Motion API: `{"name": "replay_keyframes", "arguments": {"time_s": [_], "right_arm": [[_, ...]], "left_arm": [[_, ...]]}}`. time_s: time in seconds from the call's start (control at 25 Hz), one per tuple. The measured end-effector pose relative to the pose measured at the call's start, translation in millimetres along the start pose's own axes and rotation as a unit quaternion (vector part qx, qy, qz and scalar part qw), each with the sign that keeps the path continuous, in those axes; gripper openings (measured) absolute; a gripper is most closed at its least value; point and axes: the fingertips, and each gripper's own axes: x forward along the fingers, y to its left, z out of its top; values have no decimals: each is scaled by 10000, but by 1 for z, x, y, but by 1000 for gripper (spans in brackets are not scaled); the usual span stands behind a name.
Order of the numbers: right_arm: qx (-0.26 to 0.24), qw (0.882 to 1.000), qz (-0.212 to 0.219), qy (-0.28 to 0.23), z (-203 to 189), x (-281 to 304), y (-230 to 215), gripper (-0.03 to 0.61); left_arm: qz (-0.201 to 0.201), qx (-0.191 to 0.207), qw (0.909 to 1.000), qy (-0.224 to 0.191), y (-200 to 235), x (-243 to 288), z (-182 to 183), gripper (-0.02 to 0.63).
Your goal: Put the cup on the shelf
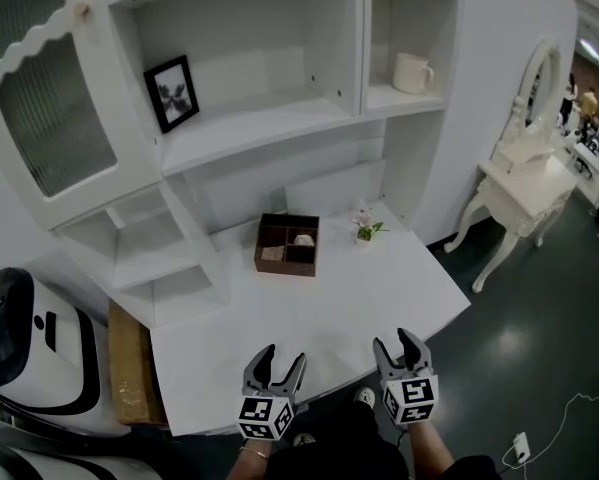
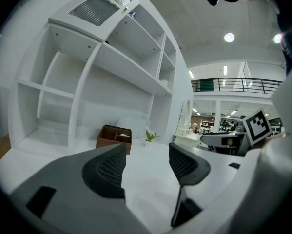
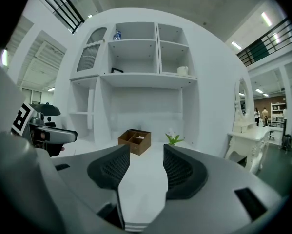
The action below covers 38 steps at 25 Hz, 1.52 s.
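Left gripper (image 1: 282,361) and right gripper (image 1: 396,348) are held side by side, low and close to the body, both pointing forward. Left gripper jaws are apart with nothing between them. Right gripper jaws are also apart and empty. The 2 grippers aren't touching. Left marker cube (image 1: 266,417) and right marker cube (image 1: 410,400) face up. Left wrist (image 1: 252,454) and right forearm (image 1: 434,455) show just behind the cubes.

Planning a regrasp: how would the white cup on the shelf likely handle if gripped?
The cup looks smooth and ceramic-like: probably stiff, somewhat slippery, breakable if dropped. It stands upright on a wide base, so a push would likely slide it, not tip it.
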Motion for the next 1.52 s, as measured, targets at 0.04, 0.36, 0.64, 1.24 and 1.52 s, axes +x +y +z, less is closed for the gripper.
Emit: {"name": "replay_keyframes", "arguments": {"time_s": [0.04, 0.36, 0.64, 1.24, 1.52], "right_arm": [[-34, 10000, -14, -31, 2, -1, 0, 219], [-221, 9996, 108, -111, 10, -2, 7, 113], [-445, 9985, 256, -192, 17, 4, 27, 9], [-671, 9968, 419, -91, 16, 14, 34, 8], [-635, 9975, 318, -56, 12, 13, 27, 8]], "left_arm": [[-18, 24, 10000, -19, 0, 1, 3, 276], [-113, 66, 9998, -121, -14, 5, 9, 138], [-167, 149, 9996, -163, -20, 3, 9, 5], [-223, 33, 9996, -183, -17, 10, 9, 3], [-259, 77, 9995, -161, -19, 13, 7, 3]]}}
